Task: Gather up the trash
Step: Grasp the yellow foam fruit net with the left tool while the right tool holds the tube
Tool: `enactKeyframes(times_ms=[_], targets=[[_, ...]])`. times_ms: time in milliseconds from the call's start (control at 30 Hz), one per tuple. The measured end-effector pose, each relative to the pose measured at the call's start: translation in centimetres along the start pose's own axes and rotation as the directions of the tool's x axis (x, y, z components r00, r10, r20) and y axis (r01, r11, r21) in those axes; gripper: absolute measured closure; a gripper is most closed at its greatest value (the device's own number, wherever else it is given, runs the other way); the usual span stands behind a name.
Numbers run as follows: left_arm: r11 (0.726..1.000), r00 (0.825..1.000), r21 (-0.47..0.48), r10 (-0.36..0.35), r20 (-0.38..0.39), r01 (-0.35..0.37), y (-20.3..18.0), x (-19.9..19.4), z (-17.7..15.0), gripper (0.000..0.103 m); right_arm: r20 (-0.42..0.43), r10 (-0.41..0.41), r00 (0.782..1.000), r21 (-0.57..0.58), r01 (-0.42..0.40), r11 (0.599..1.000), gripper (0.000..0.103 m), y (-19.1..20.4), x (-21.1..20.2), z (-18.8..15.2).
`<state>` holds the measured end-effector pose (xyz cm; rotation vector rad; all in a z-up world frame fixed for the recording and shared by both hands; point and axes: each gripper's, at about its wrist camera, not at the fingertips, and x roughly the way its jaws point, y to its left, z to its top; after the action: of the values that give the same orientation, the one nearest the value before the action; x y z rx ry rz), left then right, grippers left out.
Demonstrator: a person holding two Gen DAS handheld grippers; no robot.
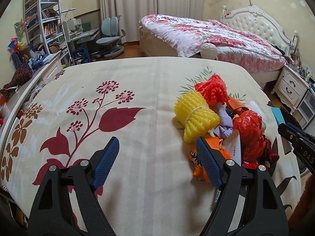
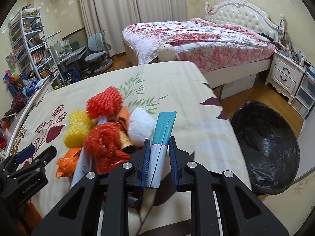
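Note:
A heap of trash lies on the flowered tablecloth (image 1: 137, 90): a yellow foam net (image 1: 195, 118), an orange foam net (image 1: 213, 90), a red mesh bag (image 1: 250, 133), orange wrappers (image 1: 196, 169) and white paper. My left gripper (image 1: 157, 147) is open and empty, just left of the heap. My right gripper (image 2: 158, 147) is shut on a teal and white flat packet (image 2: 163, 135), held above the table beside the heap. In the right wrist view the heap shows the yellow net (image 2: 76, 127), orange net (image 2: 104, 102), red bag (image 2: 102, 147) and a white wad (image 2: 139, 125).
A bin lined with a black bag (image 2: 265, 145) stands on the floor right of the table. A bed with a floral cover (image 2: 196, 39), a white nightstand (image 2: 283, 74), a bookshelf (image 1: 45, 19) and a desk chair (image 1: 110, 35) stand beyond.

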<state>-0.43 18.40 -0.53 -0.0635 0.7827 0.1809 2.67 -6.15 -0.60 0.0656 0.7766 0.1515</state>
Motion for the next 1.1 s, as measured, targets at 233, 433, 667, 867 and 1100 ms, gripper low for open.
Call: enactKeyframes(times_ms=[233,433,667,867,1100], targets=[[0.999,0.999,0.019,-0.039,-0.003,0.039,-2.0,1.0,1.7,0.024,0.002,-0.038,0.999,0.03,0.038,0.999,0.083,-2.3,1.0,0.9],[0.998,0.998,0.043,-0.046,-0.036,0.048,-3.7,3.0,2.6,0.022,0.009,-0.049,0.999,0.037,0.049,0.998,0.083,-3.0,1.8,1.6],[0.997,0.996,0.052,-0.045,-0.075,0.049,-4.2,5.1,2.9,0.017,-0.008,-0.036,0.999,0.047,0.037,0.998,0.083,-3.6,3.1,1.7],[0.997,0.988,0.008,-0.076,-0.137,0.078,-3.2,6.5,2.8,0.033,-0.024,-0.024,0.999,0.05,0.026,0.998,0.083,-3.8,3.7,1.4],[0.991,0.98,-0.028,-0.133,-0.15,0.13,-2.2,6.7,2.5,0.057,-0.036,-0.026,0.999,0.047,0.028,0.999,0.083,-4.0,4.0,1.1]])
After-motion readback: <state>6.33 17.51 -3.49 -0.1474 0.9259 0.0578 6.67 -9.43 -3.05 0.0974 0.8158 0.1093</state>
